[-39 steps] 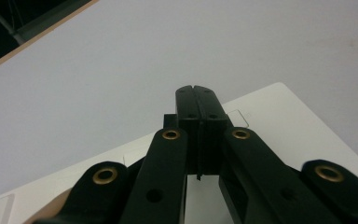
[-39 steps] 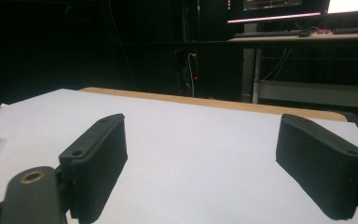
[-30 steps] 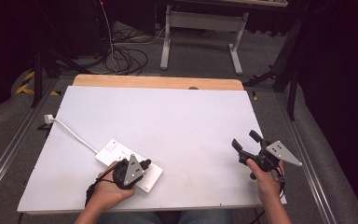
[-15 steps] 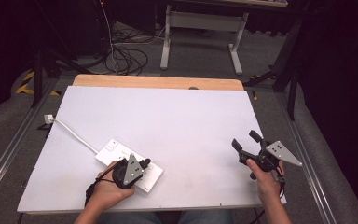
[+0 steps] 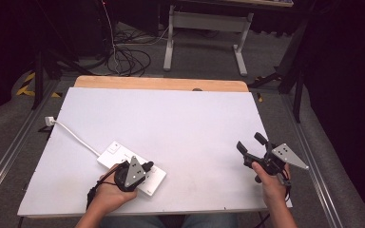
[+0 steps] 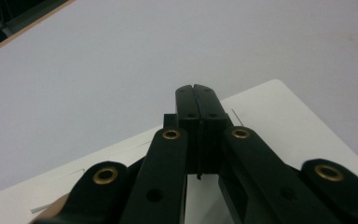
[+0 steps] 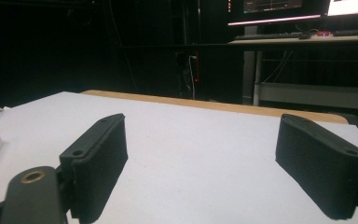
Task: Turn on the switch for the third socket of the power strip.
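Note:
A white power strip (image 5: 111, 153) lies near the front left of the white table (image 5: 180, 118), and its white cord (image 5: 73, 135) runs off to the left edge. My left gripper (image 5: 147, 167) rests over the strip's right end, held by a hand. In the left gripper view the jaws (image 6: 196, 88) are pressed together above the strip (image 6: 279, 112), with nothing seen between them. My right gripper (image 5: 249, 141) is held over the table's front right corner, apart from the strip. In the right gripper view its pads (image 7: 100, 158) stand wide apart with nothing between them.
A wooden strip (image 5: 161, 83) borders the table's far edge. Beyond it are a metal stand (image 5: 204, 28) and loose cables (image 5: 128, 59) on the floor. A desk with monitors (image 7: 303, 18) stands in the dark background. Metal rails run along both sides of the table.

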